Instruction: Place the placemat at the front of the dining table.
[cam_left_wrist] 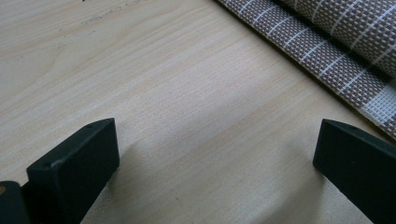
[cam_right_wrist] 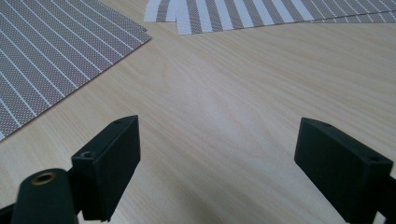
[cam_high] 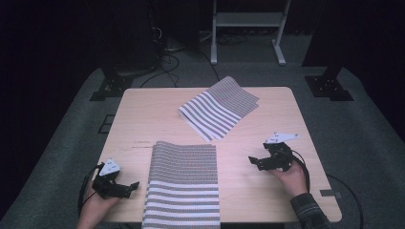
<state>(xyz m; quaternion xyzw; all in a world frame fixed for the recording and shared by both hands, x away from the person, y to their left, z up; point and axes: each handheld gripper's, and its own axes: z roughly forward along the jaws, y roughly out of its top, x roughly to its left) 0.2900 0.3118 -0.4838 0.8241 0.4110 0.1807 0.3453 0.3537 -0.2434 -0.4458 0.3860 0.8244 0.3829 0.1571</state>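
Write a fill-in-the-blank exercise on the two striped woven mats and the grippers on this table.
1. The striped woven mat near the table's front edge lies between the left gripper and the ____ gripper.
2. The folded striped woven mat lies nearer the table's ____ edge.
3. Both grippers' jaws stand ____, with nothing between them.
4. The light wooden table holds ____ mats.

Missing words: right; far; open; two

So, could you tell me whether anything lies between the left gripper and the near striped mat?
Nothing visible does. Bare table lies between the left gripper and the near mat; its jaws are open and empty beside the mat's left edge.
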